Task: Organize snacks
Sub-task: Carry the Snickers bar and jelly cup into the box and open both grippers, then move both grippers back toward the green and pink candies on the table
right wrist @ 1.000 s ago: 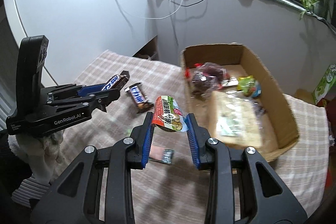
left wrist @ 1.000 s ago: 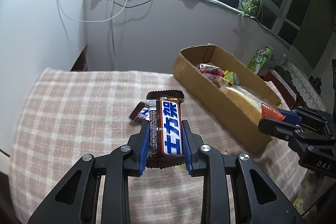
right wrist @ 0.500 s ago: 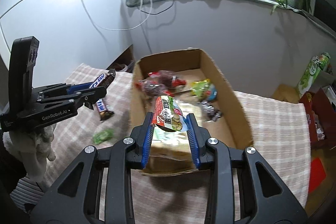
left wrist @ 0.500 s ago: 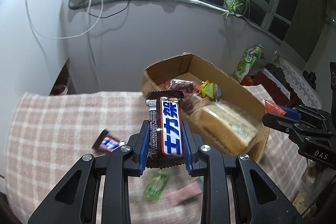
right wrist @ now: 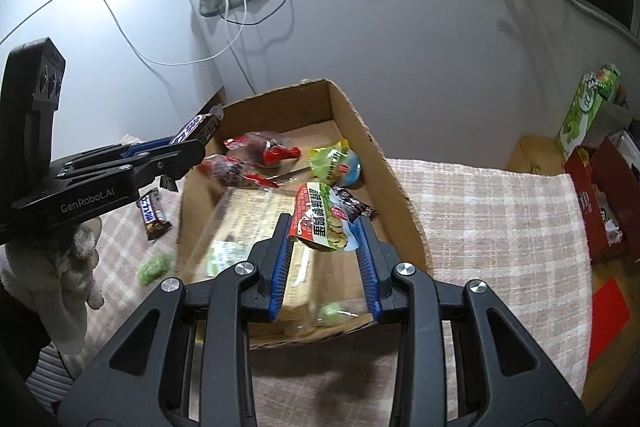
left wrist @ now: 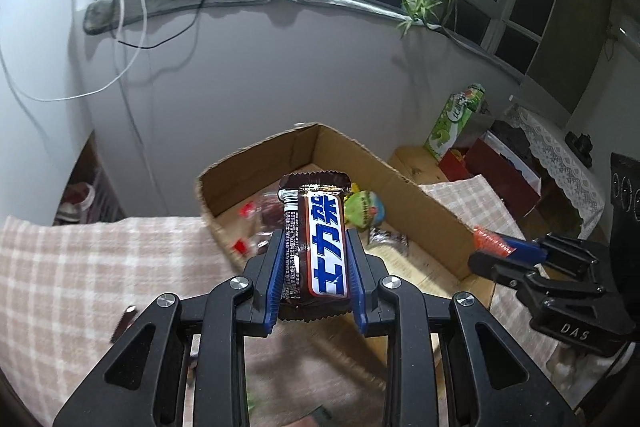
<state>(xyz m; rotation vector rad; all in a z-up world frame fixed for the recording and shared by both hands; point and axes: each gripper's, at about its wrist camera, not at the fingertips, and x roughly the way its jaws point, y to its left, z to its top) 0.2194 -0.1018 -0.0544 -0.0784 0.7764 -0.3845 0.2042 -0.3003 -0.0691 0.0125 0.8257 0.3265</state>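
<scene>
My left gripper (left wrist: 316, 239) is shut on a brown chocolate bar (left wrist: 320, 247) with blue letters and holds it above the near left corner of the cardboard box (left wrist: 424, 203). My right gripper (right wrist: 324, 223) is shut on a red and green snack packet (right wrist: 320, 223) and holds it over the box (right wrist: 400, 195). The box holds red packets (right wrist: 260, 151), a green and blue packet (right wrist: 336, 167) and a large clear bag (right wrist: 248, 227). The left gripper with its bar shows at the left of the right wrist view (right wrist: 188, 147).
A second chocolate bar (right wrist: 154, 215) and a green candy (right wrist: 154, 267) lie on the checked tablecloth (right wrist: 500, 219) left of the box. A green carton (right wrist: 588, 107) and red boxes (right wrist: 608, 187) stand at the right. A wall and a window sill lie behind.
Both grippers have moved toward the box with their snacks. The left one now hangs at the box's left corner, and the right one is over the box's inside.
</scene>
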